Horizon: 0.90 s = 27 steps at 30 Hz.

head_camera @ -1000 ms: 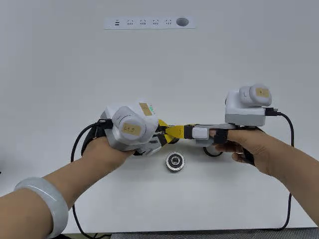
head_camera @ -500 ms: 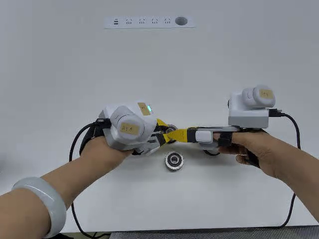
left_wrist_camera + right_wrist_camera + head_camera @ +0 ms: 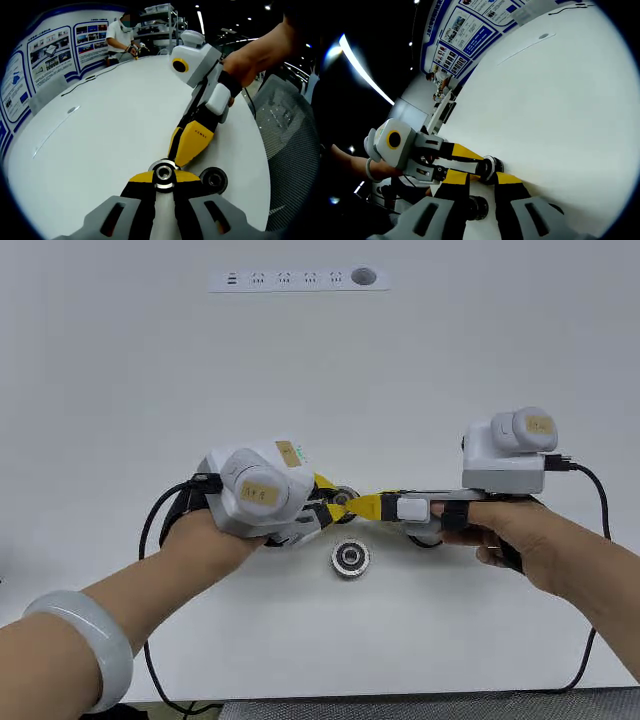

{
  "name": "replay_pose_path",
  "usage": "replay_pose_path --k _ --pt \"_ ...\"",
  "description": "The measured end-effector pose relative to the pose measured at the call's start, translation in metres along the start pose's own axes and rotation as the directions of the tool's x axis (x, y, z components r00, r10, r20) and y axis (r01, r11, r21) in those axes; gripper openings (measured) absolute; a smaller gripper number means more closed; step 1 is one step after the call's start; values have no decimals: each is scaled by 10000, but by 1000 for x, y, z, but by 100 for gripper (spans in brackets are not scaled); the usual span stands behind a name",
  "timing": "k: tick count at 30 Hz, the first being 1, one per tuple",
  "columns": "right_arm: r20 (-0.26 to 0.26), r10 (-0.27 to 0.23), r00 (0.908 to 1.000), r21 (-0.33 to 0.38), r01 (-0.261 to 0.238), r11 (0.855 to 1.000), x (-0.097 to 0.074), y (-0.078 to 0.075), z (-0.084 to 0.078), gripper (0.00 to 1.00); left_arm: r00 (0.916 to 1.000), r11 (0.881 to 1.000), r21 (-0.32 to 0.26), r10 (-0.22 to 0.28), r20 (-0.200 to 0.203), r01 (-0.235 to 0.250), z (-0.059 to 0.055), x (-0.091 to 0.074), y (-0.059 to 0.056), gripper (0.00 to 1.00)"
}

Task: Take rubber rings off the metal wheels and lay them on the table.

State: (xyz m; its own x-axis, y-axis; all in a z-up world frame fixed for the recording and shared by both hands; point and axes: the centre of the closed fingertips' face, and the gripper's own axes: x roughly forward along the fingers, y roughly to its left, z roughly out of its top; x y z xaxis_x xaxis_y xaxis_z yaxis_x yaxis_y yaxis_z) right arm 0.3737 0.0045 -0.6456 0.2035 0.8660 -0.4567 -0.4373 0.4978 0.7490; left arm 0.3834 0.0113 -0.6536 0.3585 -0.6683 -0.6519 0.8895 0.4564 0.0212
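**Held wheel** [image 3: 489,166]. Small, metal, carried clear of the counter [image 3: 420,380], clamped between the fingers of the left gripper [image 3: 164,177]. Rubber ring [image 3: 495,170] apparently on the rim, not yet off.

**Right gripper** [image 3: 363,507]. Fingers set to a narrow gap, yellow tips at the rim of the held wheel. Cannot tell whether pinching the ring or merely touching it.

**Change over the last second.** Right gripper drawn slightly rightward, away from the left gripper, tips now meeting the wheel at its edge rather than overlapping the left fingers. Left gripper and held wheel much as before. Slight camera shift disregarded.

**Reading.** Probably the start of the peel, with the ring caught at the edge and tugged sideways. No ring freed by it so far.

**Second wheel** [image 3: 351,558]. Flat on the counter just in front of the grippers, untouched, dark ring in place.

**Dark loop** [image 3: 420,540]. On the counter under the right hand [image 3: 510,530]. Possibly a ring already laid down, but too hidden to confirm.
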Motion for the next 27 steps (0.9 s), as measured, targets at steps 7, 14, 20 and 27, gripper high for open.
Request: replay_pose_path --k 7,14,20,27 --pt "24 -327 9995 13 327 9995 0 -8 1 10 10000 10000 -5 -2 4 2 0 0 0 12" --pt "14 -524 9986 45 524 9986 0 -12 1 5 10000 10000 -6 -4 11 4 0 0 0 12" --pt "4 -560 9984 22 560 9984 0 -13 1 4 10000 10000 0 -7 16 7 0 0 0 12" --pt "26 -603 9982 -22 603 9982 0 -12 1 2 10000 10000 12 -15 6 15 0 0 0 12"
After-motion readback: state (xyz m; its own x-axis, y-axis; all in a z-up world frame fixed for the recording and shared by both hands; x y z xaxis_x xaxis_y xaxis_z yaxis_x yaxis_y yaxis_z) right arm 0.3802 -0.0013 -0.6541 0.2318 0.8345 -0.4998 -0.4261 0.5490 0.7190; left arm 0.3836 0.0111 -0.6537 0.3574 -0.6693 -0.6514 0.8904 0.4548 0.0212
